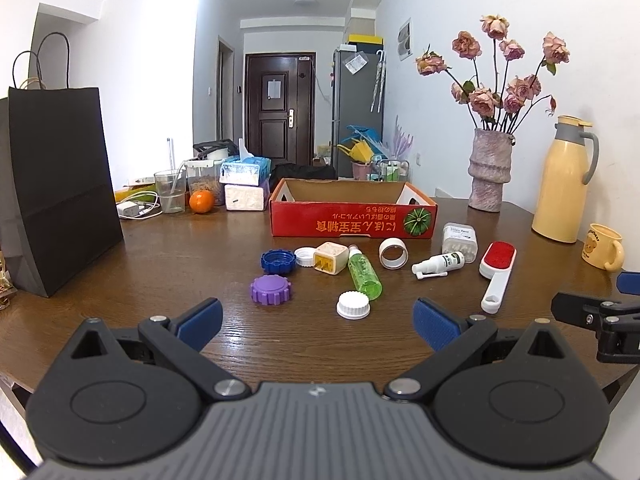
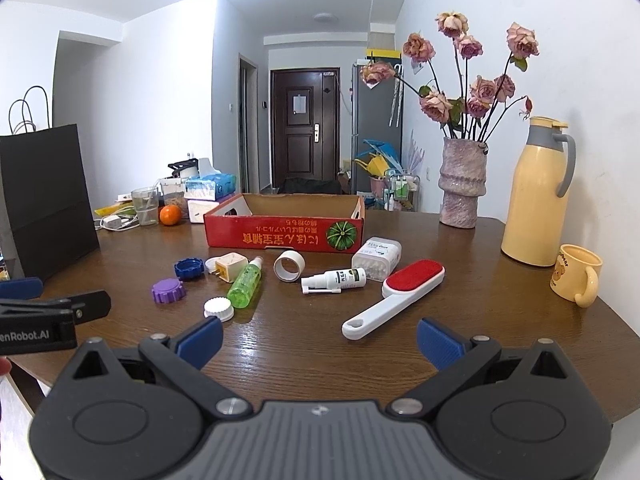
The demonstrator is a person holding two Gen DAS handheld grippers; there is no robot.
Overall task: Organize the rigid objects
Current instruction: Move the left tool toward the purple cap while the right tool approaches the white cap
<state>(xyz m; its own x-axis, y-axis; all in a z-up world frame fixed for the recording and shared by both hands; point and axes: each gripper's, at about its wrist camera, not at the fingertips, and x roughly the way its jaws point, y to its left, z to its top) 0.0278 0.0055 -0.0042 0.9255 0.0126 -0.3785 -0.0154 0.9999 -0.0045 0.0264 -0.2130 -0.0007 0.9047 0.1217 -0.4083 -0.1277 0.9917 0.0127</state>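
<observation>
Both tongs, left [image 1: 316, 318] and right [image 2: 319, 340], are hovering released before the red cardboard box [image 2: 280, 236]; the white-handled red lint brush [image 2: 394, 298], lying nearest it, looks light, stiff—grip its handle.

The right gripper [image 2: 319, 340] hangs over the wooden table [image 2: 500, 312] with its blue pads spread wide and nothing between them. Ahead lie a lint brush [image 2: 394, 298], a white spray bottle [image 2: 334, 280] and a green bottle [image 2: 245, 287]. Behind them stands an open red cardboard box [image 2: 280, 234].
</observation>
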